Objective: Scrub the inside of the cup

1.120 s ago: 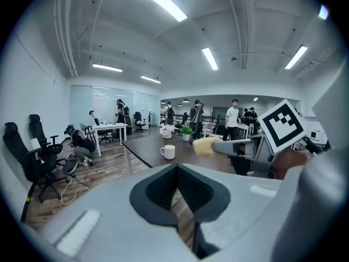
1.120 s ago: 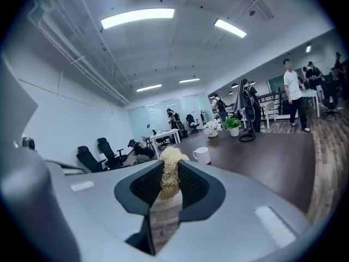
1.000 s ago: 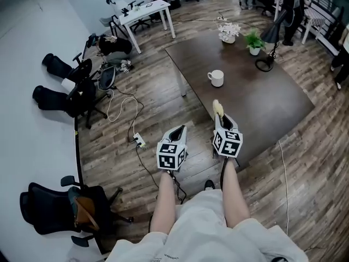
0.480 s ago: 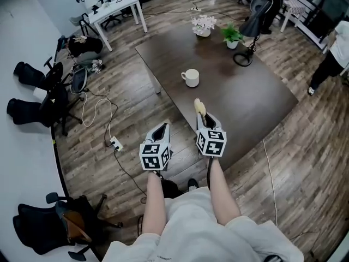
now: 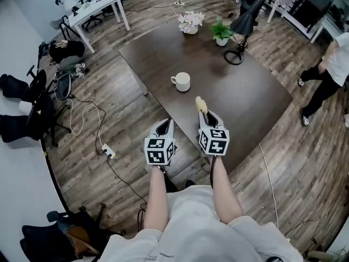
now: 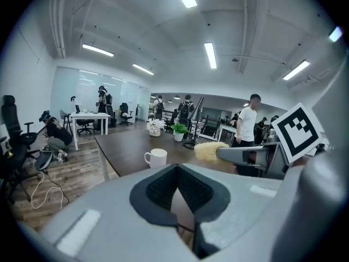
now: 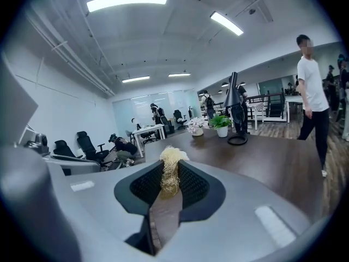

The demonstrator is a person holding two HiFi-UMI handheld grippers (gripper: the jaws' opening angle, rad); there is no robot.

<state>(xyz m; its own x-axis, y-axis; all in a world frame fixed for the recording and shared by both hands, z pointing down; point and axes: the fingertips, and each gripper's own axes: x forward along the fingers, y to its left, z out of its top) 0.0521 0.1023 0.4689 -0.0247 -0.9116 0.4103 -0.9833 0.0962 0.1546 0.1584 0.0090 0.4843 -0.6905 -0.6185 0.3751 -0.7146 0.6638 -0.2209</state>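
Observation:
A white cup [image 5: 182, 81] stands upright on the dark brown table [image 5: 256, 97], handle to its left; it also shows ahead in the left gripper view [image 6: 157, 157]. My right gripper [image 5: 206, 113] hovers over the table's near edge, shut on a pale yellow fibrous scrubber [image 5: 200, 103] that sticks out past its tips toward the cup. In the right gripper view the scrubber [image 7: 170, 165] sits pinched between the jaws of that gripper [image 7: 170, 174]. My left gripper [image 5: 165, 125] is beside it, off the table's edge, jaws together with nothing in them [image 6: 177, 171]. The cup is well ahead of both.
At the table's far end stand a flower pot [image 5: 189, 23], a green potted plant [image 5: 221, 33] and a black desk lamp [image 5: 243, 22]. A person [image 5: 327, 70] walks at the right. Cables and a power strip [image 5: 108, 152] lie on the floor; office chairs stand at left.
The table and cup have come closer and shifted left in the head view. Both grippers kept their pose side by side, the right still holding the scrubber.

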